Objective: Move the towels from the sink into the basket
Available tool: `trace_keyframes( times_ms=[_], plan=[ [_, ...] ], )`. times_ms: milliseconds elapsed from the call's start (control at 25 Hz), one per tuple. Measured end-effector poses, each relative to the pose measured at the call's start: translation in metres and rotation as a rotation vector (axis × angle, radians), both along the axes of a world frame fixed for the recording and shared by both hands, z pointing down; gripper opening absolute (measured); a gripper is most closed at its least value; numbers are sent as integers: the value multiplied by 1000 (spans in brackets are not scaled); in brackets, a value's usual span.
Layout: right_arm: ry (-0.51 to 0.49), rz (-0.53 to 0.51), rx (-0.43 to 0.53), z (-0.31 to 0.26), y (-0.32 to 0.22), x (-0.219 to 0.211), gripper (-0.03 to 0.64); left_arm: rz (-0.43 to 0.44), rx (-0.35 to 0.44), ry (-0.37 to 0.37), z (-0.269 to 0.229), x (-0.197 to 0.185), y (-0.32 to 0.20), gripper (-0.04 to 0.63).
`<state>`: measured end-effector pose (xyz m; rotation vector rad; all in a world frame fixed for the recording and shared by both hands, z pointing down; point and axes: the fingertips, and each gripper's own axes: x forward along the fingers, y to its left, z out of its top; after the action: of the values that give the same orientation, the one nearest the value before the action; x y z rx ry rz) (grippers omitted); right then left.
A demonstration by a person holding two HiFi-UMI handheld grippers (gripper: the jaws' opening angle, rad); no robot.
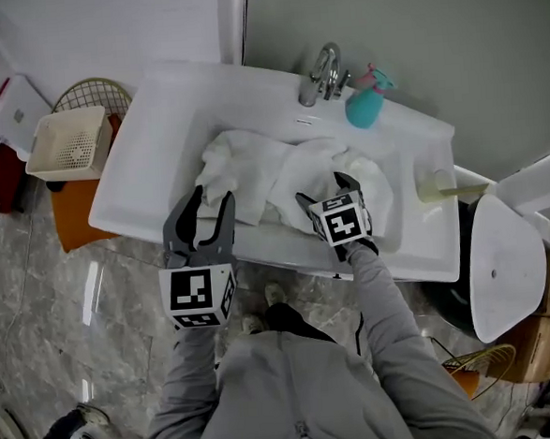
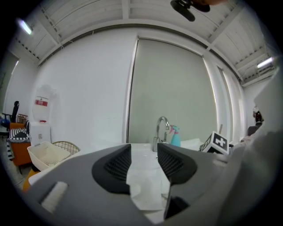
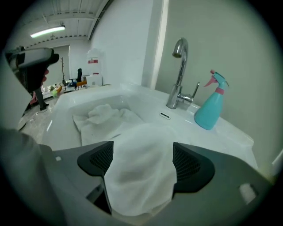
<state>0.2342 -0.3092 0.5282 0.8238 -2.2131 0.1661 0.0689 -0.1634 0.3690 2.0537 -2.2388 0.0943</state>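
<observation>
1. The white sink (image 1: 150, 115) holds the towels (image 1: 253, 168), which lie crumpled in a heap across the basin, below the tap (image 1: 321, 73).
2. The right gripper (image 1: 325, 190) is tilted down into the basin over the right part of the heap. Its jaws stand wide apart with a rounded hump of towel (image 3: 141, 167) filling the space between them. The pads sit at the sides of the hump and do not pinch it.
3. The left gripper (image 1: 212, 199) hovers near the front edge of the sink and points roughly level towards the tap. Its jaws are drawn close together, leaving only a narrow slot, and nothing is clamped in them. The towels show beyond the slot in the left gripper view.
4. The cream plastic basket (image 1: 68, 144) stands to the left of the sink, well apart from the towels, with no towel seen in it.
5. A teal spray bottle (image 1: 367, 104) stands on the sink ledge just right of the tap.
</observation>
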Motion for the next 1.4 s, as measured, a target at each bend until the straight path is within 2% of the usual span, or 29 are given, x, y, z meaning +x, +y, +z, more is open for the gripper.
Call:
trace_keyframes(
  times_ms=[160,360,600,760,880,960,1040,1160,1400],
  plan=[
    [77,5,-50,32,-25,-8,429,-13,-14,-2,4,-7,-18,235],
    [192,-20,-178,89,-38,-14,472,-25,-36,-7,11,-12,-36,235],
    [351,-53,-175,117,-49,-20,465,-52,-60,-9,19,-23,-43,235],
    [396,-57,-200,122,-47,-22,373,-65,-68,-6,22,-29,-43,235],
    [410,-79,-225,121,-40,-24,239,-66,-70,-4,23,-29,-44,235],
    [401,-88,-250,117,-36,-25,173,-62,-69,-4,24,-28,-44,235],
    [370,-86,-274,110,-32,-23,143,-58,-68,-5,24,-26,-43,235],
    [293,-53,-268,85,-35,-17,128,-53,-67,-3,24,-24,-42,235],
    [47,-26,-253,27,-29,-12,126,-36,-63,2,24,-16,-41,235]
  ],
)
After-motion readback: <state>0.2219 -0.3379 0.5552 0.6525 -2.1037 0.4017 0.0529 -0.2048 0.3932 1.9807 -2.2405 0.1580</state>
